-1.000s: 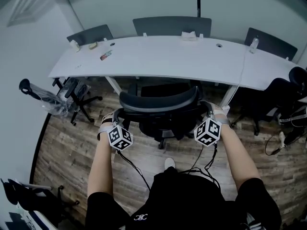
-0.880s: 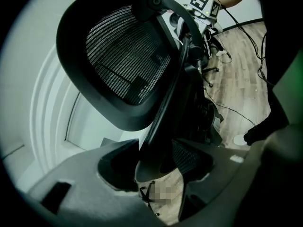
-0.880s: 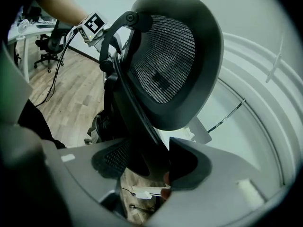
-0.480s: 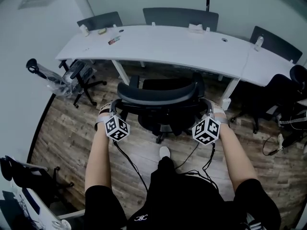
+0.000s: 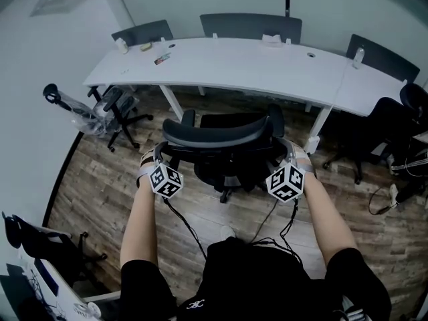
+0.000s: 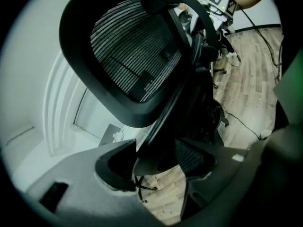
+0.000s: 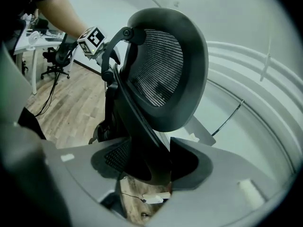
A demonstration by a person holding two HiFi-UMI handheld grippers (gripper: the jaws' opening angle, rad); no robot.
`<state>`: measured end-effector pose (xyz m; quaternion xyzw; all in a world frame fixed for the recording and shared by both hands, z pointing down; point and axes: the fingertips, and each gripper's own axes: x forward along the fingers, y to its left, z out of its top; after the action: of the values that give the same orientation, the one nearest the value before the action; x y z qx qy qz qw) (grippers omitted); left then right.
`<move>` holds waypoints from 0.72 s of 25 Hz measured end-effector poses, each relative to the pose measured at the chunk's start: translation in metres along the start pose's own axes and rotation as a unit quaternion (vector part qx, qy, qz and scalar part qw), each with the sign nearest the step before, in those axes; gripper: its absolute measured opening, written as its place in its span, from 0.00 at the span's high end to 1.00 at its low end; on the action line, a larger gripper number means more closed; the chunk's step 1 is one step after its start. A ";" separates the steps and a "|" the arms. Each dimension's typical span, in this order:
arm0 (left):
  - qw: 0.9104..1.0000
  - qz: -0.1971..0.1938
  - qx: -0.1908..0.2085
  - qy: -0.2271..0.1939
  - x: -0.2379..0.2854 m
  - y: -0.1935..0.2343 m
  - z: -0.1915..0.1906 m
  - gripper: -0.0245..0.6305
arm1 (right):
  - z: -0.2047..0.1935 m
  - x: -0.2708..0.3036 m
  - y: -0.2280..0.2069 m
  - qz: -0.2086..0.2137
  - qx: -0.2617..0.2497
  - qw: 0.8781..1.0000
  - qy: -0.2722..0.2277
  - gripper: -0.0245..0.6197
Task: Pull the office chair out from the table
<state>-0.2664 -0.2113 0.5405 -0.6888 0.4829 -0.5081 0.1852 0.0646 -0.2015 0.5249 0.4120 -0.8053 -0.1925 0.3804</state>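
Note:
The black mesh-back office chair (image 5: 221,134) stands on the wood floor just in front of the long white table (image 5: 267,72), its backrest towards me. My left gripper (image 5: 159,156) is at the backrest's left edge. In the left gripper view the chair frame (image 6: 161,122) runs between that gripper's (image 6: 156,162) jaws, which are opening and no longer clamp it. My right gripper (image 5: 287,154) is at the backrest's right edge. In the right gripper view its (image 7: 147,162) jaws are shut on the frame (image 7: 142,136).
A plastic-wrapped chair (image 5: 100,109) stands to the left and black chairs (image 5: 374,132) to the right. More chairs line the table's far side. Cables (image 5: 384,199) lie on the floor at right. Small items (image 5: 160,57) and a bottle (image 5: 358,57) sit on the table.
The chair and both grippers have come back towards me, and the gap between the seat and the table edge has grown. The left jaws look looser on the frame.

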 end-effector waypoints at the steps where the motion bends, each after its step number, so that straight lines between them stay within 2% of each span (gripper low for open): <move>1: 1.000 0.008 -0.023 -0.003 -0.005 -0.001 0.002 0.57 | 0.001 -0.005 -0.001 -0.008 0.015 1.000 -0.010 0.55; 3: 0.995 0.030 -0.091 -0.022 -0.019 -0.002 0.007 0.59 | 0.009 -0.020 -0.006 -0.025 0.068 0.996 -0.048 0.63; 4: 0.989 0.044 -0.134 -0.032 -0.028 -0.002 0.008 0.70 | 0.015 -0.028 -0.009 -0.035 0.099 0.992 -0.068 0.73; 5: 0.982 0.056 -0.176 -0.039 -0.037 -0.004 0.009 0.88 | 0.021 -0.035 -0.010 -0.044 0.129 0.987 -0.084 0.81; 6: 0.974 0.060 -0.214 -0.045 -0.046 -0.009 0.010 0.95 | 0.025 -0.042 -0.010 -0.050 0.158 0.982 -0.096 0.89; 7: 0.965 0.056 -0.249 -0.053 -0.054 -0.016 0.014 0.95 | 0.028 -0.048 -0.009 -0.052 0.187 0.975 -0.106 0.95; 9: 0.945 0.041 -0.314 -0.076 -0.073 -0.030 0.030 0.95 | 0.033 -0.061 -0.004 -0.051 0.245 0.960 -0.126 0.95; 11: 0.921 0.032 -0.373 -0.103 -0.091 -0.039 0.049 0.95 | 0.037 -0.072 -0.001 -0.051 0.300 0.941 -0.145 0.95; 13: 0.902 0.028 -0.412 -0.124 -0.106 -0.048 0.063 0.95 | 0.041 -0.081 0.003 -0.051 0.347 0.923 -0.158 0.95; 15: 0.893 0.026 -0.427 -0.140 -0.120 -0.057 0.077 0.95 | 0.047 -0.088 0.009 -0.048 0.377 0.910 -0.164 0.95; 18: 0.877 0.017 -0.454 -0.159 -0.140 -0.070 0.093 0.95 | 0.054 -0.099 0.024 -0.039 0.388 0.906 -0.166 0.95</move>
<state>-0.1543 -0.0809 0.4810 -0.7604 0.6362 -0.1133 -0.0645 0.0471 -0.1079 0.4602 0.5204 -0.8511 0.0551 0.0432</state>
